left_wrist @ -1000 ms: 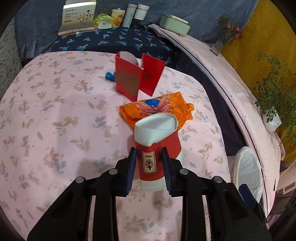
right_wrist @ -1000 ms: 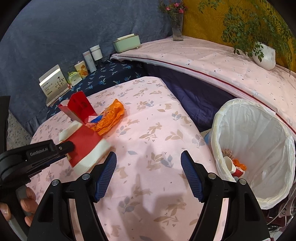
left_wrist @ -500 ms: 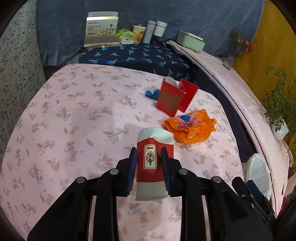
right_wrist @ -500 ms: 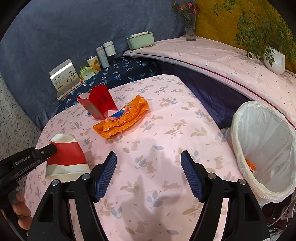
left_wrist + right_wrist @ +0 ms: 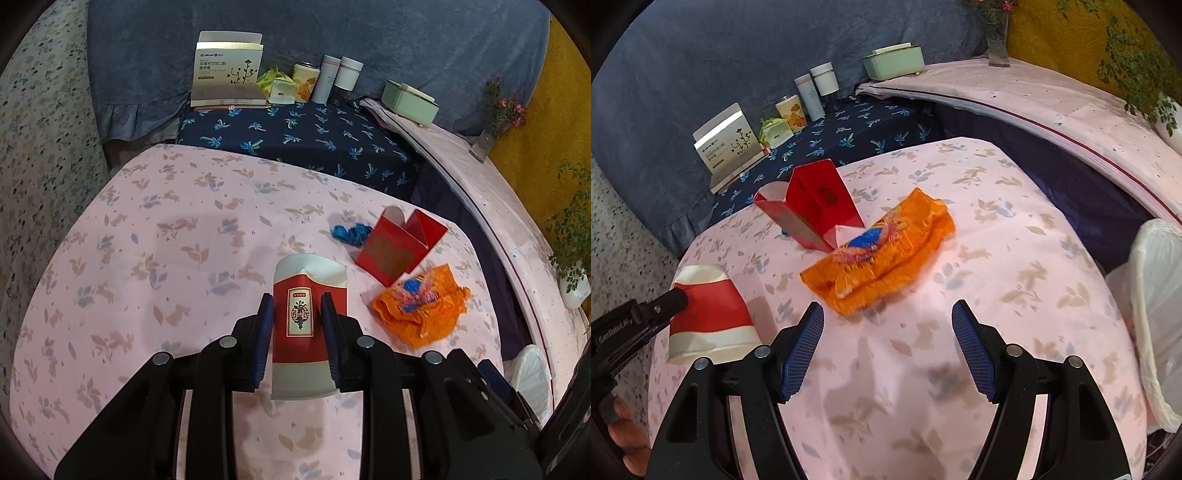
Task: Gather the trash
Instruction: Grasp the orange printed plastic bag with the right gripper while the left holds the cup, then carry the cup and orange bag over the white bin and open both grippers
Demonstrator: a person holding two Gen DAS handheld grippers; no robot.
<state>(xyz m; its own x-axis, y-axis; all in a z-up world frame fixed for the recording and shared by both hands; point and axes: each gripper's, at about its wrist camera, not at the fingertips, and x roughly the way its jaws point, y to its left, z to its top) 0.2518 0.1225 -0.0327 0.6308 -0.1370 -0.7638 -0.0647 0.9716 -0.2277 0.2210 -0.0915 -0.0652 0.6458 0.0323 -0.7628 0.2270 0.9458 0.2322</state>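
Here the left gripper [image 5: 297, 317] is clenched on a squashed red-and-white paper cup [image 5: 308, 325], holding it up off the pink leaf-print tabletop [image 5: 147, 258]. The right gripper [image 5: 888, 332] stands wide apart with nothing between its pads, just short of an orange crumpled wrapper [image 5: 882, 254] lying on the cloth. A red folded card box [image 5: 812, 203] stands touching the wrapper's far side. A white-lined bin [image 5: 1160, 314] sits beside the tabletop at the right.
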